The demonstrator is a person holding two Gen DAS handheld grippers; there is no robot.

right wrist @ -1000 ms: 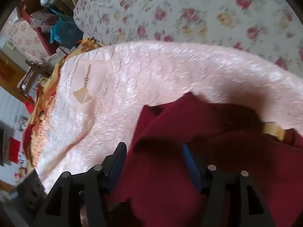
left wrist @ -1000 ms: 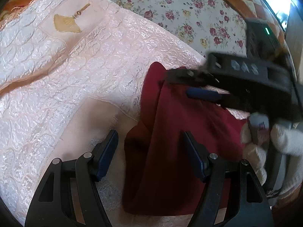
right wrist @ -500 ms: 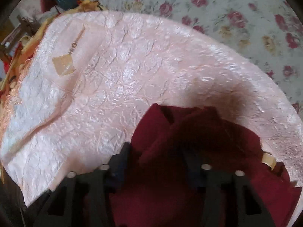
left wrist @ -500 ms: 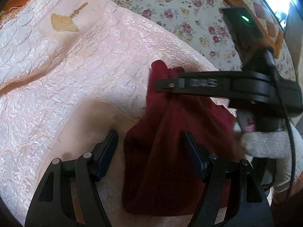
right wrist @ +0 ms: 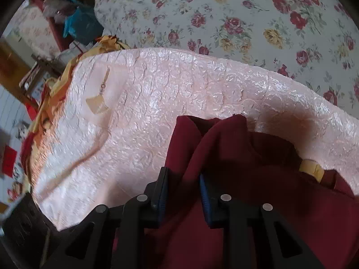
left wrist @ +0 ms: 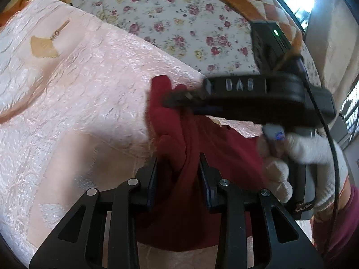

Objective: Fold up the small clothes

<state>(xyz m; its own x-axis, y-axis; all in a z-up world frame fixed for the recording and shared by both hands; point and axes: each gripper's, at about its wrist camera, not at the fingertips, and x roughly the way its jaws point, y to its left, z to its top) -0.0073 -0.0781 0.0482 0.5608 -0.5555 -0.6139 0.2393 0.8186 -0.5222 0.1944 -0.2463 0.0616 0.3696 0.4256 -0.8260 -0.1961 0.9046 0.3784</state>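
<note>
A dark red garment (left wrist: 193,192) lies bunched on a shiny peach quilt (left wrist: 94,103). My left gripper (left wrist: 178,173) is shut on a fold of the red cloth near its front edge. My right gripper (left wrist: 177,99) reaches in from the right, held by a white-gloved hand (left wrist: 298,157), and pinches the garment's far corner. In the right wrist view the right gripper (right wrist: 182,186) is shut on a ridge of the red garment (right wrist: 235,157), which spreads to the right with a yellow tag (right wrist: 310,170) at its edge.
A floral bedspread (left wrist: 179,18) lies beyond the peach quilt (right wrist: 157,103). An orange checked cushion (left wrist: 253,6) sits at the back right. Clutter and furniture (right wrist: 67,22) stand off the bed at the left. A gold fan motif (left wrist: 43,47) marks the quilt.
Both grippers have closed from open onto the red garment. The cloth has bunched up between the left fingers, and the right gripper has drawn its corner up.
</note>
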